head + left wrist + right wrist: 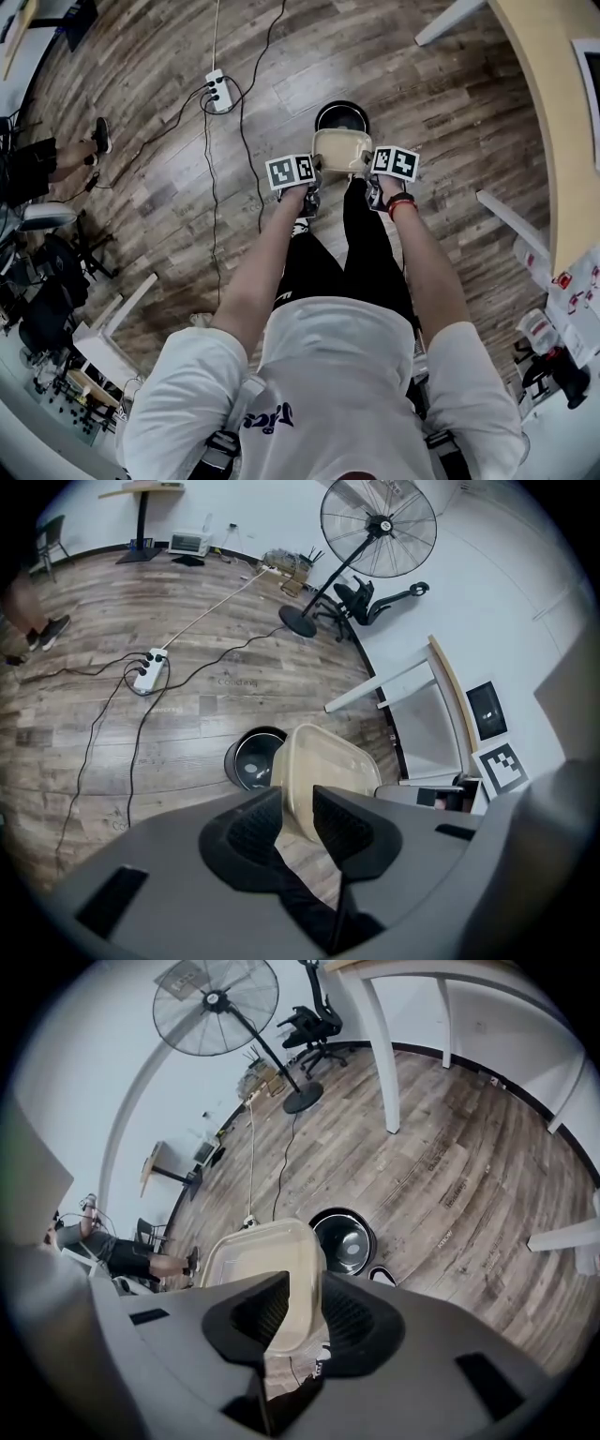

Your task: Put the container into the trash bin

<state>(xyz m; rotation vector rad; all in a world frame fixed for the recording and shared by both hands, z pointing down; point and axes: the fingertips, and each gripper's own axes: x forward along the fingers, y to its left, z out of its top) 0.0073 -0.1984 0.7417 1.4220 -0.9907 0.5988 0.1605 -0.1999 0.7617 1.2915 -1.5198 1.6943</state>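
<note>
I clamp the container (341, 150) with my left hand-held gripper (296, 803) and right hand-held gripper (302, 1288), its long axis spanning between them

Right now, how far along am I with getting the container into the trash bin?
Done: the container is off the floor, its opposite rims clamped by the left gripper and the right gripper. In hand: it hangs in the air just short of the open trash bin, not yet inside. Left: bring it over the bin's mouth and release both grips.
</note>
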